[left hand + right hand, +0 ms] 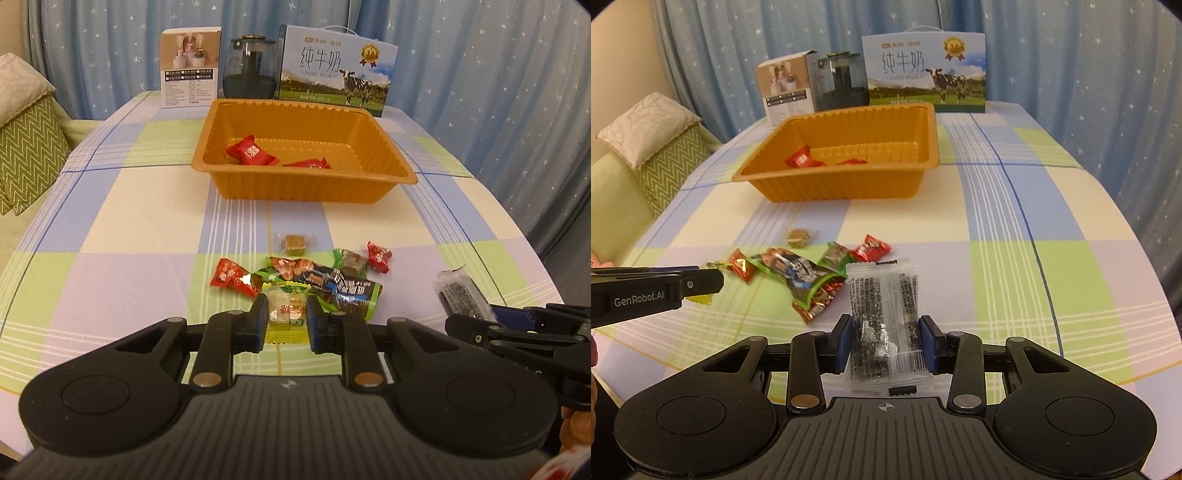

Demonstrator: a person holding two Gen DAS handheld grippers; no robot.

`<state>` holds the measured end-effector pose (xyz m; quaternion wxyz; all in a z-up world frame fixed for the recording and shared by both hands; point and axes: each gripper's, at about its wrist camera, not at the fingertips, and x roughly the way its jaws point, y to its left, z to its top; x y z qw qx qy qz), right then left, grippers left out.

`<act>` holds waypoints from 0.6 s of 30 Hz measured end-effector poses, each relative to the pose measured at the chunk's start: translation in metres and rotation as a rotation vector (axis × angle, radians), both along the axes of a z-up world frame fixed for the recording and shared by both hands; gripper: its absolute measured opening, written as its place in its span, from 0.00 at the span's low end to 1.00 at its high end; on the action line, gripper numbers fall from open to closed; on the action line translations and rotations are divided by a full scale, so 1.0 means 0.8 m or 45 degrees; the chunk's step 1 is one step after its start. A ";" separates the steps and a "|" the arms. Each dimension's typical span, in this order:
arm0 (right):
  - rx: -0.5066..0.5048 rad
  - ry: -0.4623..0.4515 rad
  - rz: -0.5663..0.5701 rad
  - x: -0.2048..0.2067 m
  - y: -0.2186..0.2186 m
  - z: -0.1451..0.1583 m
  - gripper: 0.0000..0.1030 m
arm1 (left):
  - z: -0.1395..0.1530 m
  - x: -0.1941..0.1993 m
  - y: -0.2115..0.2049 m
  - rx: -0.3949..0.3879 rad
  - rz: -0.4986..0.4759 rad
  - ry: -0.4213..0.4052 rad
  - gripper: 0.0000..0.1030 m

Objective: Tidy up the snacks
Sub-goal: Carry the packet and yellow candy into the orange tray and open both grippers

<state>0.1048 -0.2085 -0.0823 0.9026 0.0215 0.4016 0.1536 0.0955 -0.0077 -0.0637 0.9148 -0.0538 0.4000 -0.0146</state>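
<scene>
Landmark: orange tray (pixel 207 155) on the checked bench (pixel 129 229), just in front of the milk carton (pixel 338 68).
Tray contents: two red candies (pixel 251 149) on its floor.
Loose pile: mixed wrapped snacks (pixel 317 282) on the bench, well short of the tray's near wall.
Left gripper (pixel 287 316): jaws pinching a clear-and-yellow wrapped sweet (pixel 286 312), at the pile's near edge, away from the tray.
Right gripper (pixel 882 341): jaws pinching a clear packet of dark snack (pixel 881 295), nearer than the tray and right of the pile.
</scene>
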 end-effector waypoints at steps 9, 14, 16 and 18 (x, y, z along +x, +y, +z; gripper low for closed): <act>0.011 -0.030 0.010 0.010 0.006 0.015 0.38 | 0.016 0.007 0.006 -0.009 -0.001 -0.027 0.19; 0.017 -0.049 0.012 0.023 0.009 0.025 0.38 | 0.022 0.016 0.007 -0.014 -0.011 -0.038 0.19; 0.024 -0.056 0.010 0.029 0.010 0.029 0.38 | 0.024 0.021 0.007 -0.022 -0.015 -0.041 0.19; 0.034 -0.063 0.008 0.036 0.011 0.034 0.38 | 0.026 0.027 0.008 -0.030 -0.022 -0.044 0.19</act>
